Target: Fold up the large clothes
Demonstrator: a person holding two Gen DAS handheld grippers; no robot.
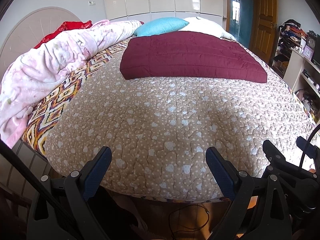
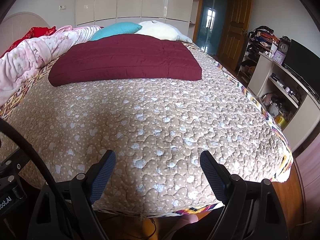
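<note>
A maroon quilted garment (image 1: pixel 192 56) lies folded flat in a neat rectangle on the far half of the bed; it also shows in the right wrist view (image 2: pixel 126 60). My left gripper (image 1: pixel 159 154) is open and empty over the near edge of the bed, well short of the garment. My right gripper (image 2: pixel 158 158) is open and empty, also at the near edge. The right gripper's body shows at the right edge of the left wrist view (image 1: pixel 280 160).
The bed carries a beige heart-print quilt (image 1: pixel 160 116) over a patterned sheet (image 1: pixel 52 112). A pink blanket (image 1: pixel 50 64) is bunched along the left side. A teal cushion (image 1: pixel 160 27) and a white pillow (image 2: pixel 158 30) lie at the head. Shelves and a TV unit (image 2: pixel 290 76) stand at right.
</note>
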